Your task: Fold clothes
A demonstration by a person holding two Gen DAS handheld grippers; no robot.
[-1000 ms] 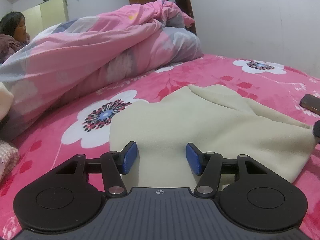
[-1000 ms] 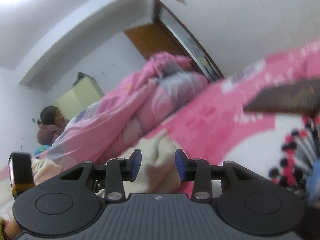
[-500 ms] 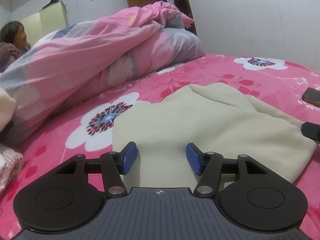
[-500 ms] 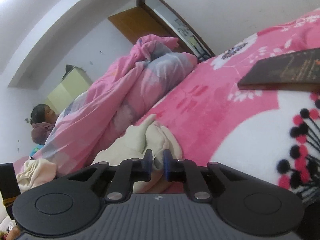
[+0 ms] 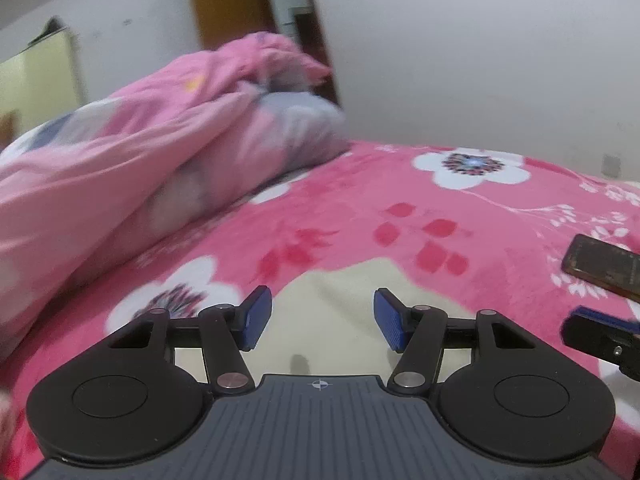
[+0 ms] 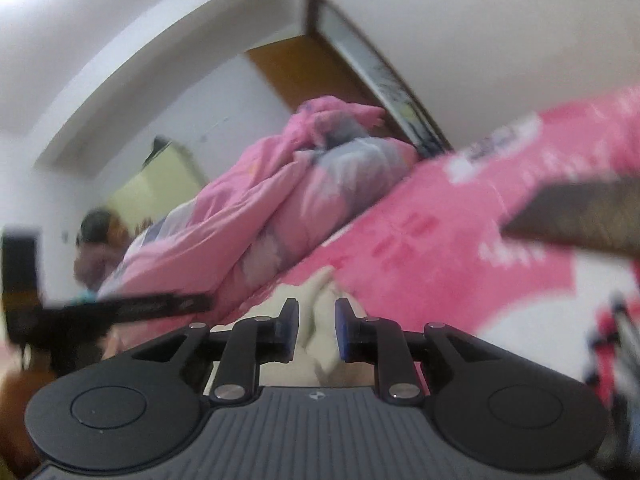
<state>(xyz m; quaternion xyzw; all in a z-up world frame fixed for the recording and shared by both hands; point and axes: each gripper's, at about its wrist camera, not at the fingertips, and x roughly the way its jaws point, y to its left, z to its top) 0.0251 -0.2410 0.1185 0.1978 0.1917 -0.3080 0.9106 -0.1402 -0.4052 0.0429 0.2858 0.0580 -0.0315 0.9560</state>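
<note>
A cream cloth (image 5: 340, 300) lies on the pink flowered bedspread (image 5: 420, 204). My left gripper (image 5: 322, 319) hovers low over its near part, open, with nothing between its blue pads. My right gripper (image 6: 317, 330) has its jaws narrow, and a bunched fold of the cream cloth (image 6: 316, 320) fills the gap between the pads. The right gripper's dark tip (image 5: 596, 340) also shows at the right edge of the left wrist view, by the cloth's right end. The right wrist view is blurred by motion.
A dark phone (image 5: 600, 268) lies on the bedspread to the right of the cloth. A heaped pink and grey duvet (image 5: 160, 152) fills the bed's left side. A person (image 6: 96, 248) sits beyond it. White walls and a wooden door (image 5: 232, 4) stand behind.
My left gripper has swung forward and to the right over the cloth. My right gripper closed from open onto a fold of the cloth, and its view now tilts and blurs.
</note>
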